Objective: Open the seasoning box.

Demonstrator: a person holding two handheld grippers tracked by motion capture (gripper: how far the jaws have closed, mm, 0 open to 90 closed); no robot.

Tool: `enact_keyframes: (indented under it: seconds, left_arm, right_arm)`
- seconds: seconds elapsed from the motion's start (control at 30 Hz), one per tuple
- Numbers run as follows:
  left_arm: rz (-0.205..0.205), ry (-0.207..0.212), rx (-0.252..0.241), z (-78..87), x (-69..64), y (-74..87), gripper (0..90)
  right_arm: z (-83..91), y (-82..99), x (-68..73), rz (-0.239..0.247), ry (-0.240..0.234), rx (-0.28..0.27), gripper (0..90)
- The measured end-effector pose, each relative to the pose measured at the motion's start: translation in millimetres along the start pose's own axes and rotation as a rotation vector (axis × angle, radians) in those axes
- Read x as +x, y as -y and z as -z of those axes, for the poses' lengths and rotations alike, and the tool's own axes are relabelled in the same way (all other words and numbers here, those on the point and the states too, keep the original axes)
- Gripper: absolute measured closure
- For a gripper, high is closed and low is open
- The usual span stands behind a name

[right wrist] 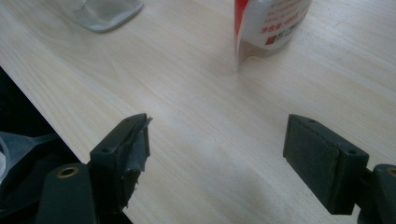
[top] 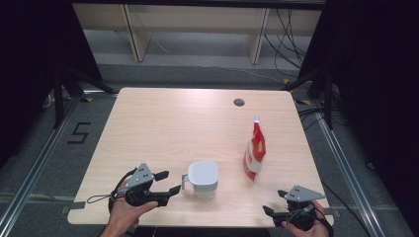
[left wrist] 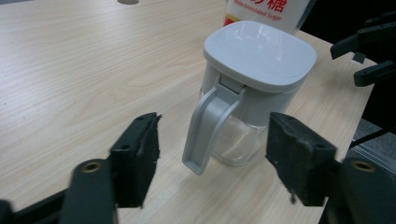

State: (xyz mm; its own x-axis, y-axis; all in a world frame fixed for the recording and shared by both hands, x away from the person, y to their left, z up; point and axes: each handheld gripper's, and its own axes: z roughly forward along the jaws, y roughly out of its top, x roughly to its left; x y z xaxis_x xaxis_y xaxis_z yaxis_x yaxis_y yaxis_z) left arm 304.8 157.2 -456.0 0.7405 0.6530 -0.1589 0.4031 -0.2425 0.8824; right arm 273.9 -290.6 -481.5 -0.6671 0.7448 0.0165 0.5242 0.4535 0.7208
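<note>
At the near edge of the pale wood worktop, the left gripper has its fingers wide, empty, just short of the lidded jug. At the near right corner, the right gripper gapes too. Beyond stands a red-white pouch, then grey floor and black curtains.

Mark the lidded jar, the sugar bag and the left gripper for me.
lidded jar (left wrist: 259,53): left gripper view, centre of its white lid.
sugar bag (top: 255,155): high view, middle of its front face.
left gripper (top: 168,182): high view, midway between its fingertips.
</note>
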Motion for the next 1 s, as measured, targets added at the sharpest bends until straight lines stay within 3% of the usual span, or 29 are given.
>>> enact_keyframes:
  seconds: [0.07,0.1,0.13,0.17,0.27,0.3,0.33,0.4,0.5,0.67,0.73,0.77,0.87,1.0]
  left_arm:
    - [-0.003,0.003,-0.006,0.0,-0.5,-0.6,45.3]
    - [-0.027,0.011,-0.015,-0.1,1.0,-2.0,50.9]
    - [-0.029,0.009,-0.021,-0.2,0.8,-2.8,50.9]
    - [-0.046,-0.005,-0.029,0.3,0.8,-5.0,63.9]
    - [-0.06,-0.013,-0.037,0.5,1.3,-8.4,78.6]
    - [-0.043,-0.01,-0.062,-0.8,-0.1,-12.1,81.8]
    - [-0.062,-0.011,-0.062,-0.7,0.5,-14.8,83.2]
    - [-0.048,-0.006,-0.071,-2.4,-1.2,-16.8,85.8]
    - [-0.048,0.01,-0.079,-8.9,-4.5,-23.3,87.9]
    - [-0.062,0.013,-0.075,-19.1,-7.9,-30.4,88.0]
    - [-0.048,0.013,-0.071,-21.6,-8.6,-31.4,87.6]
    - [-0.071,0.021,-0.066,-24.1,-7.9,-32.6,87.6]
    - [-0.05,0.014,-0.061,-26.0,-9.7,-32.3,87.3]
    - [-0.078,0.025,-0.058,-29.3,-8.6,-32.6,86.5]
  right_arm:
    - [-1.5,0.5,0.5,-0.013,0.0,-0.014,23.6]
    - [-1.3,0.4,0.6,-0.014,0.01,-0.018,23.7]
    - [-1.3,0.4,0.6,-0.014,0.01,-0.018,23.7]
    - [-0.8,0.0,2.4,-0.044,0.006,-0.008,23.5]
    - [-1.9,-0.6,0.3,-0.024,0.008,-0.019,23.1]
    - [-1.8,-0.8,0.4,-0.024,0.008,-0.022,22.1]
    - [-1.8,-0.9,1.1,-0.036,-0.001,-0.017,21.6]
    - [-1.2,-1.1,3.4,-0.059,-0.012,-0.013,21.2]
    - [-1.4,-2.2,2.6,-0.025,-0.009,-0.049,20.1]
    - [-1.2,-3.7,4.1,-0.018,-0.004,-0.065,19.4]
    - [-1.6,-4.1,4.6,-0.011,-0.004,-0.065,20.0]
    - [-1.4,-4.4,4.8,-0.013,-0.011,-0.062,20.4]
    - [-1.2,-4.7,4.8,-0.013,-0.012,-0.065,21.1]
    - [-0.8,-5.8,5.7,-0.003,-0.026,-0.074,23.8]
